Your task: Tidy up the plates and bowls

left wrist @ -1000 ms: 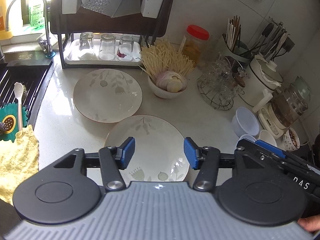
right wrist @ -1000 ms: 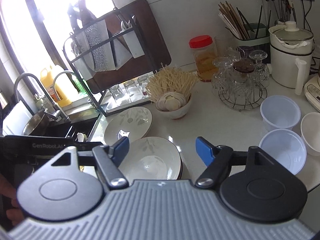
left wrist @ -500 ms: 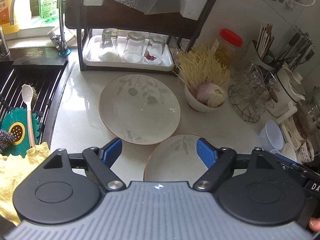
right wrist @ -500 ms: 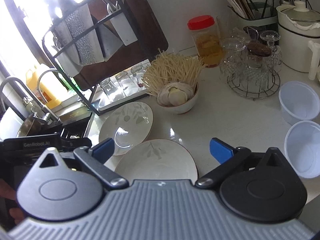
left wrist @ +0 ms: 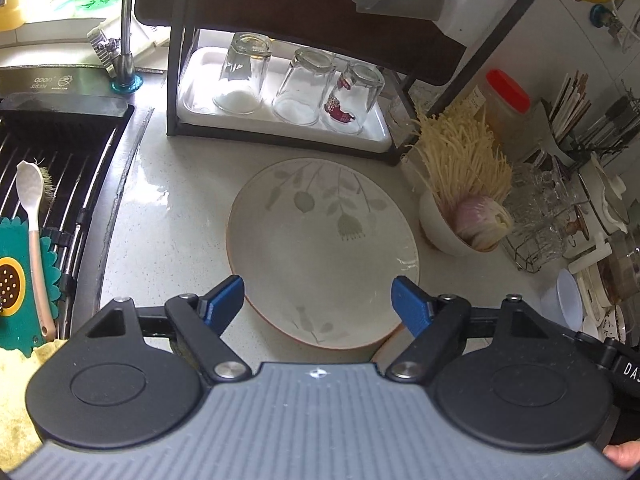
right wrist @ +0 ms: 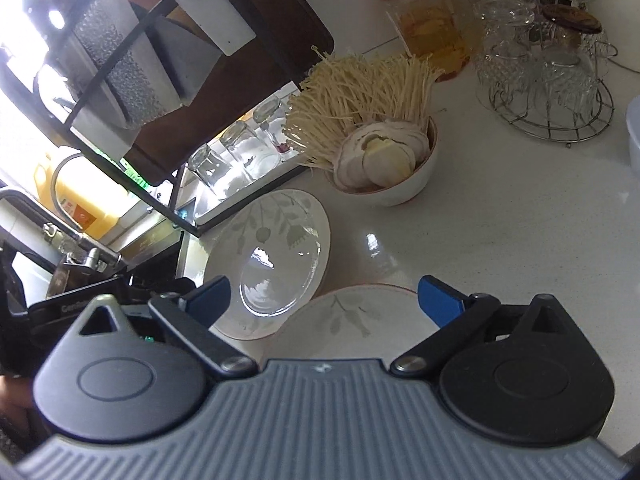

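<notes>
Two white plates with a grey leaf print lie flat on the pale counter. The far plate (left wrist: 322, 254) fills the middle of the left wrist view; my left gripper (left wrist: 318, 300) is open wide, its blue fingertips (left wrist: 226, 296) over the plate's near rim. In the right wrist view the far plate (right wrist: 272, 258) lies left, and the near plate (right wrist: 352, 324) sits under my open right gripper (right wrist: 324, 300). Only the near plate's rim (left wrist: 386, 346) shows in the left wrist view. Both grippers are empty.
A white bowl of enoki and sliced mushrooms (left wrist: 464, 216) stands right of the far plate. A dark rack with a tray of upturned glasses (left wrist: 296, 88) is behind. The sink (left wrist: 44, 184) with a spoon and sponge lies left. A wire glass stand (right wrist: 548, 64) and red-lidded jar (right wrist: 420, 16) stand right.
Both grippers moved forward and lower and opened wider. The left one shifted from the near plate to the far plate; the right one closed in over the near plate.
</notes>
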Tool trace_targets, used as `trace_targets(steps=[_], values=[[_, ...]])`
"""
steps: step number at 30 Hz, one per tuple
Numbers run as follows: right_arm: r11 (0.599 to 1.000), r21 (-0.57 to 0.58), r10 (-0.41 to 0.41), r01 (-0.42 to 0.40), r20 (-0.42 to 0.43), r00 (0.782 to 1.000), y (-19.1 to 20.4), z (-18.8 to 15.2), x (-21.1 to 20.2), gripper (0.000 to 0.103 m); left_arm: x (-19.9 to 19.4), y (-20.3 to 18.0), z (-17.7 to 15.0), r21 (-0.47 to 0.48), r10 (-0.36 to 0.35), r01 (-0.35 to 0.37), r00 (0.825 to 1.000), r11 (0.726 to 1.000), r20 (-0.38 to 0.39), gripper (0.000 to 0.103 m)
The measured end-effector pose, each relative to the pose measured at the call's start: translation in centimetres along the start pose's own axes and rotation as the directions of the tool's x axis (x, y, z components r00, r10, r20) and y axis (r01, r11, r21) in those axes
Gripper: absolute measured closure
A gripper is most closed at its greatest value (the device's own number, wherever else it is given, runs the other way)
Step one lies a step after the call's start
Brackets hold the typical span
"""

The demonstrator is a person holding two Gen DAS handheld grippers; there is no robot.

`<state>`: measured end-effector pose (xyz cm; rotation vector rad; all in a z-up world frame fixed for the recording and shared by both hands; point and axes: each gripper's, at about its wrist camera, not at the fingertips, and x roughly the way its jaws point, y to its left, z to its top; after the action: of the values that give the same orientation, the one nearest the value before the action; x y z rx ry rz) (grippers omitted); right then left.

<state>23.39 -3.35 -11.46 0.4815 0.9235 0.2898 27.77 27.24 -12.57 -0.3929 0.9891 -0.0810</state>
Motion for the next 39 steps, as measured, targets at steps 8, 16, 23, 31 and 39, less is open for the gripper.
trace_targets(steps=[8, 16, 23, 31, 39], values=[[1.0, -0.006, -0.031, 0.031, -0.03, 0.999, 1.1, 1.1, 4.0, 0.026, 3.8, 3.0, 2.7, 0.004, -0.005, 0.005, 0.998, 1.0, -0.055, 0.03], [0.997, 0.034, -0.061, 0.063, -0.076, 0.995, 1.6, 1.5, 7.8, 0.056, 6.7, 5.2, 4.6, 0.038, 0.008, -0.004, 0.994, 0.999, -0.112, 0.058], [0.99, 0.047, -0.126, 0.132, -0.11, 0.986, 1.9, 1.5, 10.3, 0.069, 8.1, 6.5, 5.5, 0.034, -0.026, 0.031, 0.99, 0.999, -0.14, 0.069], [0.985, 0.037, -0.166, 0.171, -0.11, 0.98, 2.2, 1.5, 11.3, 0.083, 9.1, 6.6, 6.1, 0.045, -0.056, 0.063, 0.986, 0.997, -0.156, 0.081], [0.982, 0.041, -0.177, 0.183, -0.11, 0.978, 2.4, 1.6, 12.0, 0.086, 10.1, 6.5, 6.5, 0.052, -0.073, 0.082, 0.984, 0.995, -0.165, 0.083]])
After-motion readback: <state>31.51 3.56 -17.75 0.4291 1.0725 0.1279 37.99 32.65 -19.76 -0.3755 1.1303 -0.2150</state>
